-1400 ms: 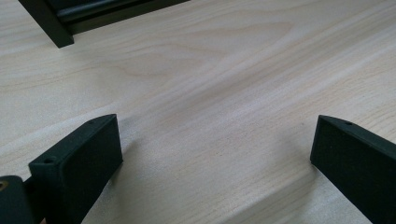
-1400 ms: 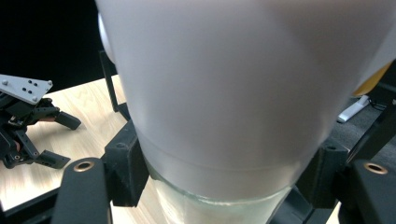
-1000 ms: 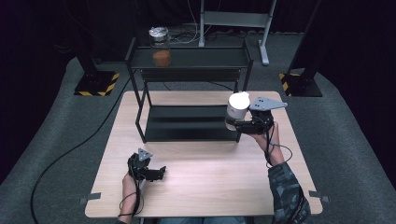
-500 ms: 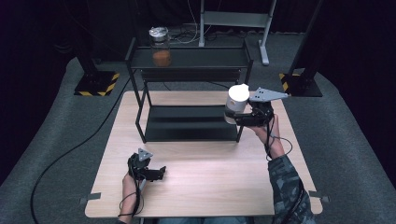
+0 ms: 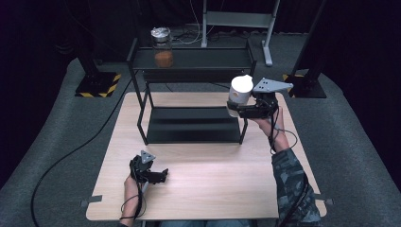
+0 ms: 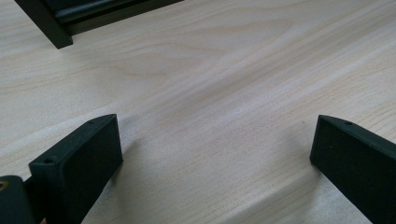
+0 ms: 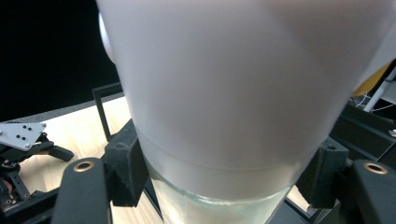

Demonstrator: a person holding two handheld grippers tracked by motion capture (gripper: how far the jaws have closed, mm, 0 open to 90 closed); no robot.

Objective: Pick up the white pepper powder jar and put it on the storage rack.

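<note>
While the right claw (image 5: 235, 109) grips a white-lidded jar (image 5: 239, 94), orange powder fills the shelf jar (image 5: 162, 47).

A staged recording lab: black curtains all around, grey carpet floor (image 5: 56, 156), black stands on yellow-and-black striped base plates (image 5: 97, 84), and a lone pale wooden table (image 5: 213, 189) carrying a black metal two-tier rack (image 5: 189, 59).

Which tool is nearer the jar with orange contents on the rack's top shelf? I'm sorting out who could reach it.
Right. The right tool, shut on a white-lidded jar, is raised beside the rack's right end. The left tool rests open on the table's near side, far from the orange-filled jar.
</note>
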